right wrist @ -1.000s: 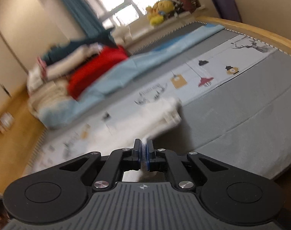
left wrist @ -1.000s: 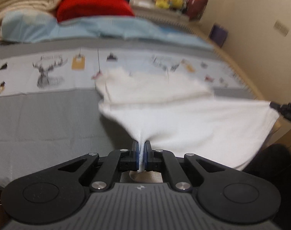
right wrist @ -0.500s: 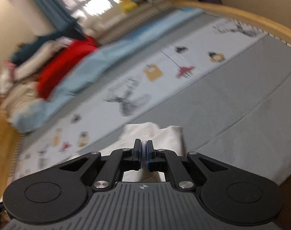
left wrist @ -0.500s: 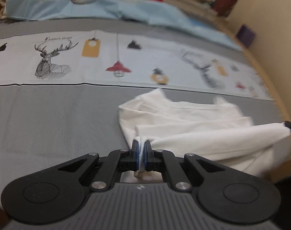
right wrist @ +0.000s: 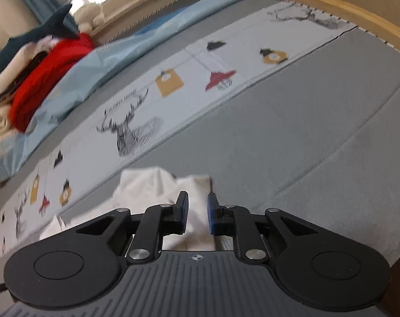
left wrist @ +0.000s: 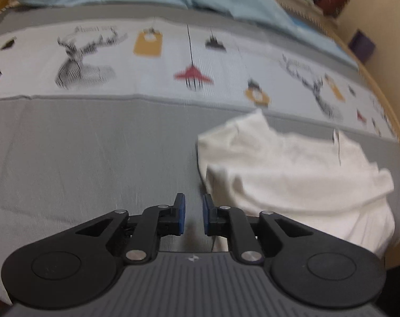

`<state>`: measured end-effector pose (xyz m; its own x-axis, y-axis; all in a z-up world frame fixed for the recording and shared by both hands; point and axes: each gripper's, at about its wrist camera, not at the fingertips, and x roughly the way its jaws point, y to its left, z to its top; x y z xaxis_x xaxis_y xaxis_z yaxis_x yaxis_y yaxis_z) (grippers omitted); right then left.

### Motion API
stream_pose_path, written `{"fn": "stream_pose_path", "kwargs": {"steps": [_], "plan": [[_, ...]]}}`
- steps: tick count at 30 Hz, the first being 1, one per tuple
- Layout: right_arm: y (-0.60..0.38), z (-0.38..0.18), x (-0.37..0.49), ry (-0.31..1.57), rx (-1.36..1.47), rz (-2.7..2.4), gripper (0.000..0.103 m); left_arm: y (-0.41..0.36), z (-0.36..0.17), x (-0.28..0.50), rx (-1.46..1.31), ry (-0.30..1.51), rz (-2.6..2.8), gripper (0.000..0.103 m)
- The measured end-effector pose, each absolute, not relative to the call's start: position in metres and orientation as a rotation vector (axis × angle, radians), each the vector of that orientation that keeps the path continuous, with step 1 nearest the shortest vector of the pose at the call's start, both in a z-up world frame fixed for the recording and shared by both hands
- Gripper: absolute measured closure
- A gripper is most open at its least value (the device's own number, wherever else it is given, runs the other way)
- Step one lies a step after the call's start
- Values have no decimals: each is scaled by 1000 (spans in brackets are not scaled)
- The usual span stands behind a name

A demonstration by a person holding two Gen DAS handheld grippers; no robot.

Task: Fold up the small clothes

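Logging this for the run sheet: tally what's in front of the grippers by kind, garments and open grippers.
White garment, lying on the grey bedspread: 1
Open grippers, left gripper and right gripper: 2
Total: 3

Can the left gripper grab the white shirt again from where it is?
Probably yes. The left gripper is open, and the white shirt lies on the grey bedspread just to its right, with nothing between them.
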<state>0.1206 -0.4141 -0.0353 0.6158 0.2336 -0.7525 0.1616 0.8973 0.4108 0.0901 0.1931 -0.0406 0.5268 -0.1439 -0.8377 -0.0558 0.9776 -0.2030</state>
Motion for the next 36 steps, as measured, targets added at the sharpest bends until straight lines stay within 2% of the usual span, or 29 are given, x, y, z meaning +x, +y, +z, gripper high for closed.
{"fn": "stream_pose_path", "kwargs": {"steps": [7, 12, 16, 31, 34, 36], "plan": [[-393, -61, 129, 1038, 380, 128, 87, 175, -60, 98, -196, 1050, -67, 71], [-369, -72, 140, 1098, 274, 154, 87, 154, -68, 113, -115, 1079, -87, 70], [-351, -65, 148, 1033, 205, 187, 84, 144, -67, 124, -78, 1049, -94, 70], [-354, -52, 187, 855, 303, 145, 84, 141, -69, 172, -150, 1011, -56, 70], [-360, -54, 186, 864, 315, 150, 82, 141, -73, 173, -144, 1026, -67, 63], [-365, -51, 184, 842, 328, 147, 81, 140, -76, 174, -131, 1030, -69, 62]]}}
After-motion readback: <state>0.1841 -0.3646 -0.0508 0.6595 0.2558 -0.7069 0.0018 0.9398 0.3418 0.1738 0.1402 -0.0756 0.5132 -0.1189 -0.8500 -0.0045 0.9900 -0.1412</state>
